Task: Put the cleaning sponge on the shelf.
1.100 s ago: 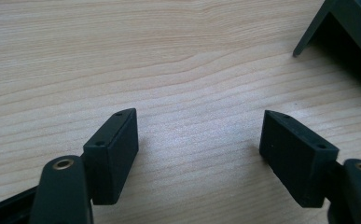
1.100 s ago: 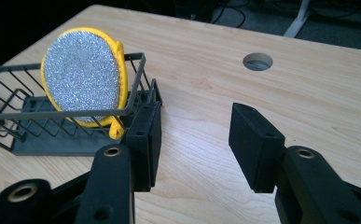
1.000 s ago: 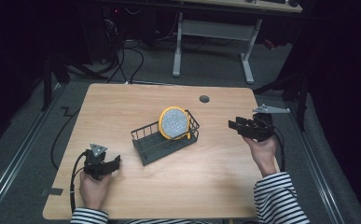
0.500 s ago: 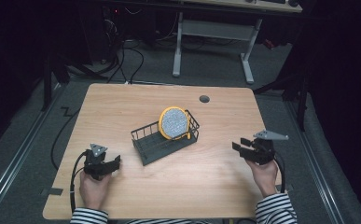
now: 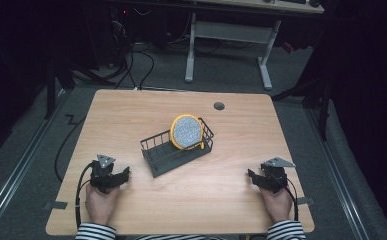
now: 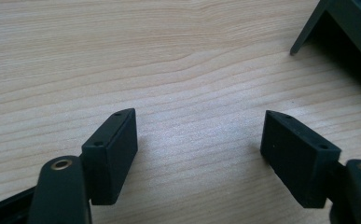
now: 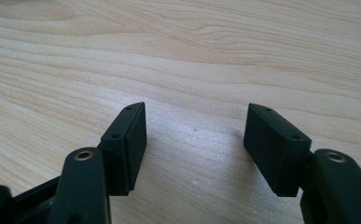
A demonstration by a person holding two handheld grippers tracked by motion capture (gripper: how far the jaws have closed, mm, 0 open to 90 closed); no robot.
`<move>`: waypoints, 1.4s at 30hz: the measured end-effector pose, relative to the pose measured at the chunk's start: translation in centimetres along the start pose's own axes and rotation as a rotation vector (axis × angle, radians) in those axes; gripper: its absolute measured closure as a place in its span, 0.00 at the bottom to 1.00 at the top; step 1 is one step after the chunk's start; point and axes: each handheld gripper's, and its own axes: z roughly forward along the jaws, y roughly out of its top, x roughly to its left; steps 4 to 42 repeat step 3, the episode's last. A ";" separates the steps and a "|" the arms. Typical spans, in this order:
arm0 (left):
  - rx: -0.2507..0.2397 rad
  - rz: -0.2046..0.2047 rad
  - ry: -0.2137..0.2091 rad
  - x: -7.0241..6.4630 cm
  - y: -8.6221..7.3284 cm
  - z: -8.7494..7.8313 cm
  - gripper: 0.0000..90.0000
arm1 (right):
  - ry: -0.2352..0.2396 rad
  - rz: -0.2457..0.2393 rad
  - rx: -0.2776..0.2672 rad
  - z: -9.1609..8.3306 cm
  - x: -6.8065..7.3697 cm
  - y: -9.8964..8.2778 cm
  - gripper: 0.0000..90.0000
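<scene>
Standing in the rack (image 5: 168,155), the plate (image 5: 186,131) is well apart from both claws.

Overhead light hits the wooden surface (image 5: 146,115) nicely, but everything around it from 9 to 3 o'clock sinks into near black. Both gripper views are bright and soft, with a pale sheen on the grain and blurry near fingers (image 6: 115,154).

One wooden table (image 5: 131,120) bears one black wire rack (image 5: 168,157) at its centre, one yellow-rimmed plate (image 5: 186,131) in it, and two grippers, the left gripper (image 5: 122,176) at seven o'clock and the right gripper (image 5: 251,177) at five.
</scene>
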 end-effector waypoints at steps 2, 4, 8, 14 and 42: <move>0.000 0.000 -0.003 0.0 0.0 0.0 0.31 | -0.003 -0.001 0.000 0.0 0.0 0.0 0.44; 0.000 0.000 -0.004 0.0 0.0 0.0 0.31 | -0.003 -0.001 0.000 0.0 0.0 0.0 0.44; 0.000 0.000 -0.004 0.0 0.0 0.0 0.31 | -0.003 -0.001 0.000 0.0 0.0 0.0 0.44; 0.000 0.000 -0.004 0.0 0.0 0.0 0.31 | -0.003 -0.001 0.000 0.0 0.0 0.0 0.44; 0.000 0.000 -0.004 0.0 0.0 0.0 0.31 | -0.003 -0.001 0.000 0.0 0.0 0.0 0.44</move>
